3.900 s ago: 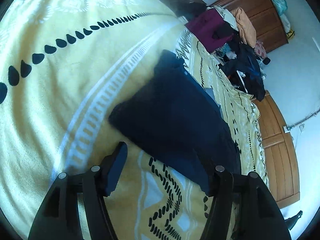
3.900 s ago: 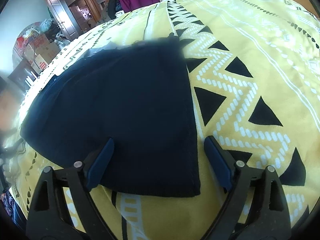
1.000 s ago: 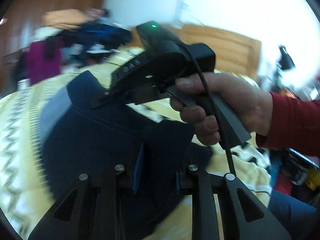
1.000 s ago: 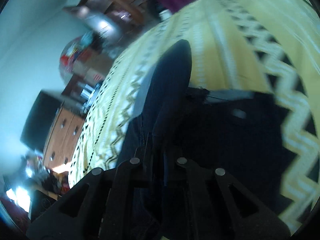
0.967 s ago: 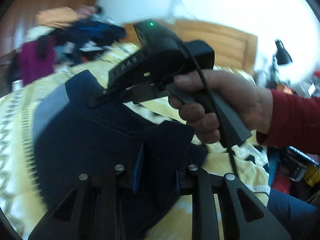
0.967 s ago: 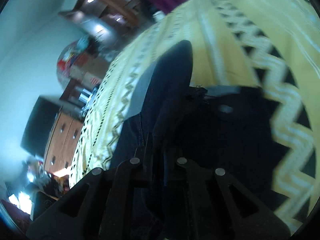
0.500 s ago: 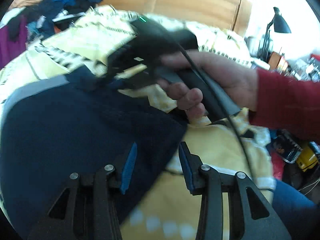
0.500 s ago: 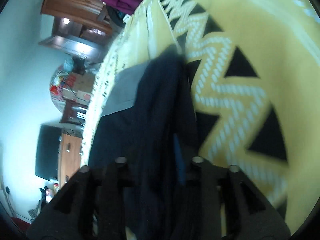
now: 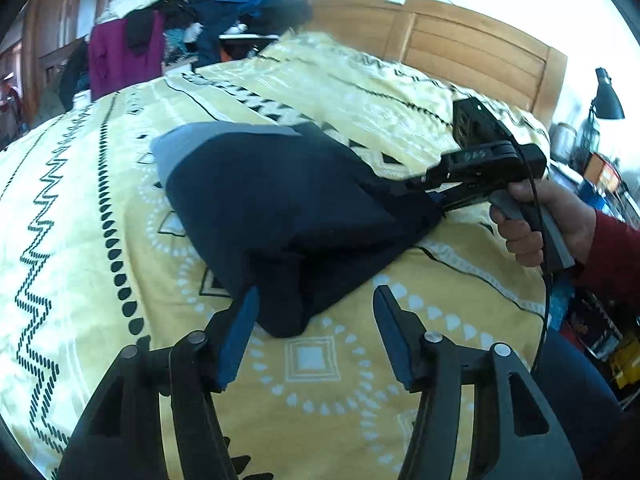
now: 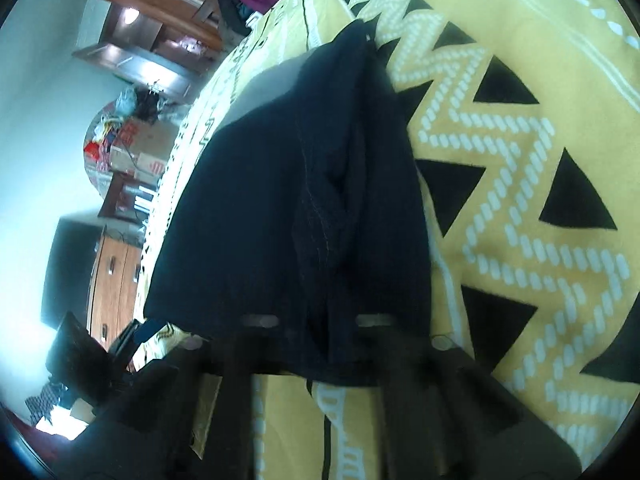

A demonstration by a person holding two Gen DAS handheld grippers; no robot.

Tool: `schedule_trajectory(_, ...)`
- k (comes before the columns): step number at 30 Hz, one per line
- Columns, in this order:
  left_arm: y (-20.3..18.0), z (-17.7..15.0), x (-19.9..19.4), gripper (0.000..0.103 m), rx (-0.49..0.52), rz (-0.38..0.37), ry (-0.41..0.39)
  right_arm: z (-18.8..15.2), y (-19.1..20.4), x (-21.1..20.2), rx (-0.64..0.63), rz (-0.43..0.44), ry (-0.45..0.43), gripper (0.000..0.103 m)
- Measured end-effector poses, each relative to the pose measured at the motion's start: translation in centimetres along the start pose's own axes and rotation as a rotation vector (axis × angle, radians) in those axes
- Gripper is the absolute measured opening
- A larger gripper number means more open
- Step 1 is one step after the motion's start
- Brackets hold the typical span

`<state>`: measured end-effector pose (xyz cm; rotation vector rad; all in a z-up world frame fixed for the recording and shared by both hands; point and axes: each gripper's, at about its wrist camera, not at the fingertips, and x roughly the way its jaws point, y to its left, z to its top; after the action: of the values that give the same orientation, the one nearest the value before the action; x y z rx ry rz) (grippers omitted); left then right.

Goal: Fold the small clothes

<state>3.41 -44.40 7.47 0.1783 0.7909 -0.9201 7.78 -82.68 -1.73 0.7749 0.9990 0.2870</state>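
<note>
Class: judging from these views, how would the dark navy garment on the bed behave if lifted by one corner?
The navy garment would probably droop: it is already creased and folded over itself. It looks light, lying on the yellow bedspread without denting it. It likely slides little on cloth.

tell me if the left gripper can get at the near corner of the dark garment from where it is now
Probably yes. The left gripper is open, and the near corner of the dark garment lies on the yellow bedspread between its fingertips with nothing in front. The right gripper is at the far right edge, out of the way.
</note>
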Motion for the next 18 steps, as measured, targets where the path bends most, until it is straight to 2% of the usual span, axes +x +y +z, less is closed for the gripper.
schedule_trajectory(3, 0.5, 0.2, 0.9, 0.064, -0.021, 0.050, -0.012, -0.5, -0.6, -2.7, 0.010, 0.002, -0.067, 0.005)
schedule_trajectory(5, 0.9, 0.2, 2.2, 0.064, -0.020, 0.085, 0.004, -0.8, -1.9, -3.6, 0.039, -0.031, -0.090, 0.005)
schedule_trajectory(7, 1.1, 0.3, 3.6, 0.065, -0.004, 0.107, 0.013, -1.1, -3.5, -3.0, 0.068, -0.040, -0.072, 0.005)
schedule_trajectory(8, 1.1, 0.3, 4.3, 0.068, 0.008, 0.117, 0.023, -1.2, -3.3, -2.5, 0.050, -0.045, -0.063, 0.006)
schedule_trajectory(11, 0.9, 0.1, 7.1, 0.069, 0.066, 0.167, 0.078, -1.0, -2.4, -1.9, 0.043, -0.023, -0.072, 0.006)
schedule_trajectory(13, 1.3, 0.2, 7.8, 0.070, 0.074, 0.183, 0.077, -0.8, -2.5, -1.7, 0.046, -0.026, -0.076, 0.006)
schedule_trajectory(14, 1.7, 0.4, 7.6, 0.060, 0.059, 0.186, 0.074, -0.8, -2.6, -1.7, 0.042, -0.033, -0.079, 0.006)
schedule_trajectory(15, 2.0, 0.7, 7.1, 0.054, 0.057, 0.192, 0.064, -0.8, -2.6, -1.7, 0.031, -0.047, -0.081, 0.006)
schedule_trajectory(17, 1.4, 0.7, 5.6, 0.048, 0.146, 0.280, 0.063, -0.7, -2.5, -1.5, 0.008, -0.072, -0.078, 0.005)
schedule_trajectory(18, 1.2, 0.3, 5.2, 0.050, 0.205, 0.320, 0.080, -0.6, -2.6, -1.2, 0.002, -0.076, -0.067, 0.005)
